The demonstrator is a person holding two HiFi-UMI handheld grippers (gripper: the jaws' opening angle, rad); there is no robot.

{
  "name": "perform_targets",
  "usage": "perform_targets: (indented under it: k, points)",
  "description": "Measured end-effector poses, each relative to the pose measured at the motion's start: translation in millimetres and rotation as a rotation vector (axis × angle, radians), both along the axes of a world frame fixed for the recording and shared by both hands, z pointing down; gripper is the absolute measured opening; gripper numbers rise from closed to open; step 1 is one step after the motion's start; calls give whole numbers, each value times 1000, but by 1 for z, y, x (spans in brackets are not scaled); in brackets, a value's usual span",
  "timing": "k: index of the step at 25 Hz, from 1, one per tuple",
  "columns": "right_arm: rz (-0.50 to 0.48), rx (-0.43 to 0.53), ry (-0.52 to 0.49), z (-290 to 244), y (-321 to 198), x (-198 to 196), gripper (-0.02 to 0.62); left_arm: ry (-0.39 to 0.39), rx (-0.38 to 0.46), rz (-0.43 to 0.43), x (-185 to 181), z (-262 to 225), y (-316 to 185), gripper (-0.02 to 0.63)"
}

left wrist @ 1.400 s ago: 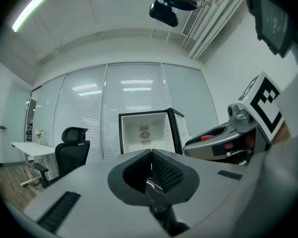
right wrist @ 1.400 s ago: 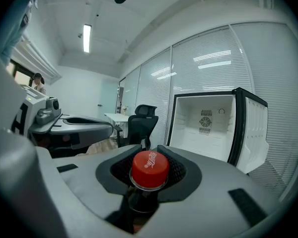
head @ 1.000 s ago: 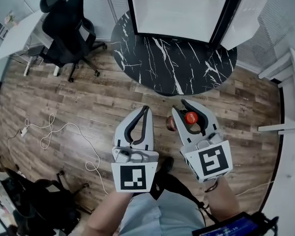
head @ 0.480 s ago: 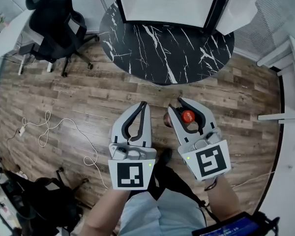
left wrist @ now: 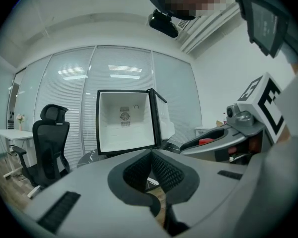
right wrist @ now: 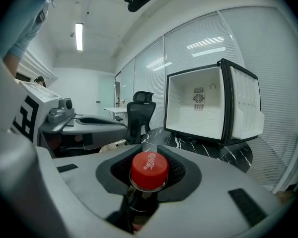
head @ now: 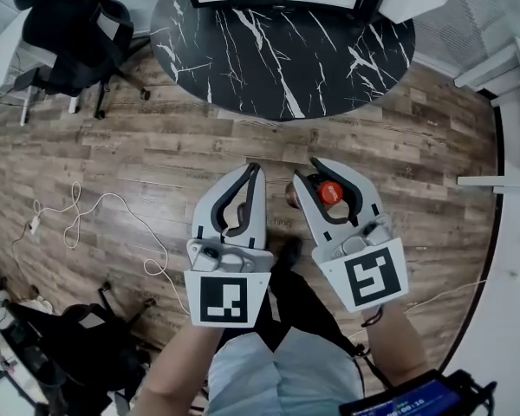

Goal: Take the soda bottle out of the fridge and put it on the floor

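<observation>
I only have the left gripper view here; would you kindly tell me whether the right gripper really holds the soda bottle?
Observer: Yes, the right gripper is shut on the neck of the soda bottle, just below its red cap.
Operator: Thank you. Where is the bottle now?
Observer: Over the wooden floor, short of the black marbled table; I cannot tell whether its base touches.

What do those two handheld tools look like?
Both the left gripper and right gripper are pale grey, curved two-jaw claws with black ribbed pads. Each carries a white cube printed with black square markers. The person wears a light blue shirt.
</observation>
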State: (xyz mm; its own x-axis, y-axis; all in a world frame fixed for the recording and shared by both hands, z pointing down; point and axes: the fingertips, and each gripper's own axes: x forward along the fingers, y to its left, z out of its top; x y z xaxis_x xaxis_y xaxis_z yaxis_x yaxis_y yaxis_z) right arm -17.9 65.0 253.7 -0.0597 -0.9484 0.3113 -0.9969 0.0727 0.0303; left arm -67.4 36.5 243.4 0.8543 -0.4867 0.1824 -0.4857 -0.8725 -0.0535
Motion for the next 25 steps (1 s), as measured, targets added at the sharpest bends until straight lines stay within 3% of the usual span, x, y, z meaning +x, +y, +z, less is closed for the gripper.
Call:
perform_targets:
  k: [9,25]
  points:
    - [41,-24,-19,53,1,19,106,-6,-14,84,21,52,4,17]
    - [107,-53,-50,145,20,23,105,-25,-58,70,25,137,-1,17]
